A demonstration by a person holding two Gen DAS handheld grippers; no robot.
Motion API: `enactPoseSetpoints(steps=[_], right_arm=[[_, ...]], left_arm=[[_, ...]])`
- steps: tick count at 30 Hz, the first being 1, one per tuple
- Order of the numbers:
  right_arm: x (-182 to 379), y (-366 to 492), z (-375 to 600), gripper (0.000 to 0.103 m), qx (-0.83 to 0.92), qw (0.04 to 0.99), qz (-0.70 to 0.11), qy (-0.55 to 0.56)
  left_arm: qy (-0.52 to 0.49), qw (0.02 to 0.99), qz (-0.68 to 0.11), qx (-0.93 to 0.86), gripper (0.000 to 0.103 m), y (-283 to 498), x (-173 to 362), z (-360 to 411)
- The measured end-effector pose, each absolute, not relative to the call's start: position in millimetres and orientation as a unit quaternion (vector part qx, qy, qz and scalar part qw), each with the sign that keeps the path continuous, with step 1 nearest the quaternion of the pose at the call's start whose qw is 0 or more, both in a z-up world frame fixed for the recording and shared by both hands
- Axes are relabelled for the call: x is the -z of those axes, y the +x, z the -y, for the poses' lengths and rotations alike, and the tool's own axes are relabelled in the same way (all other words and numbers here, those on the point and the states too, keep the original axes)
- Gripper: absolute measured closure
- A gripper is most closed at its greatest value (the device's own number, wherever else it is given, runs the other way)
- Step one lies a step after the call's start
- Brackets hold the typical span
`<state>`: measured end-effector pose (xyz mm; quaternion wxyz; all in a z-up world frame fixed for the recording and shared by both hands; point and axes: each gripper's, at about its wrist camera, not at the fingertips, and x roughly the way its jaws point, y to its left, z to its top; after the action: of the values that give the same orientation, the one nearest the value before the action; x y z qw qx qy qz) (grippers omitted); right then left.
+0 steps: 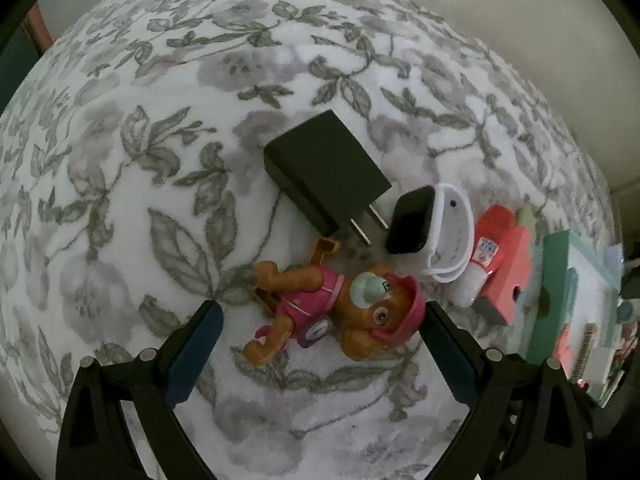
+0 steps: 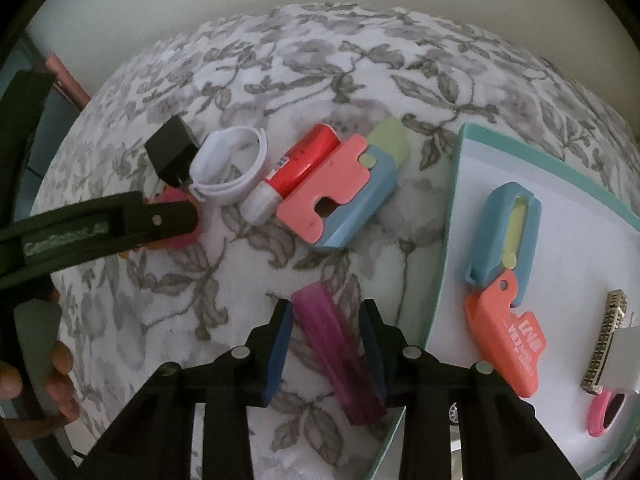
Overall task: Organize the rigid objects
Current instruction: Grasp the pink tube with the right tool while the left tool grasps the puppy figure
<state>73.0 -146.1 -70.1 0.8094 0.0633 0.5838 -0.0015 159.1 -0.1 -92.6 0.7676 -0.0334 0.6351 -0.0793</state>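
Left wrist view: left gripper (image 1: 320, 332) pointing steeply down at floral blanket (image 1: 160, 160), jaws spread wide, released, pads clear of everything. Toy dog figure (image 1: 324, 312) in pink outfit lying on its side between the fingers, not touched. Black charger plug (image 1: 324, 168) just beyond it, prongs toward white smartwatch (image 1: 432, 232), which sits beside it. Right wrist view: right gripper (image 2: 326, 344) also aimed down, jaws narrowed around purple translucent tube (image 2: 336, 352); tube lies lengthwise between the blue pads (image 2: 280, 344), right pad close against it, slight gap at left pad, so firm clench not confirmed. Tube's near end close to corner of teal-rimmed white tray (image 2: 452, 184). On tray: blue/orange folding clip tool (image 2: 504, 264), patterned metal piece (image 2: 604, 340), pink item at edge (image 2: 604, 412). On blanket, well apart from tube: red glue stick (image 2: 296, 168) touching pink/blue clip tool (image 2: 344, 188). Hand (image 2: 60, 376) visible at lower left, on the left tool's grip.
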Motion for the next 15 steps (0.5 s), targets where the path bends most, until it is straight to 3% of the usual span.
enactPoseSetpoints(steps=[6, 9, 15], right_arm=[[73, 67, 135, 0.069, 0.004, 0.806, -0.592, 0.029], [74, 65, 131, 0.071, 0.006, 0.805, -0.593, 0.019], [74, 61, 130, 0.077, 0.008, 0.805, -0.594, 0.007]], left_arm=[[-0.023, 0.774, -0.629, 0.075, 0.006, 158, 94, 7], [-0.025, 0.774, -0.626, 0.088, 0.019, 157, 92, 5], [-0.026, 0.780, -0.619, 0.091, 0.024, 156, 82, 8]])
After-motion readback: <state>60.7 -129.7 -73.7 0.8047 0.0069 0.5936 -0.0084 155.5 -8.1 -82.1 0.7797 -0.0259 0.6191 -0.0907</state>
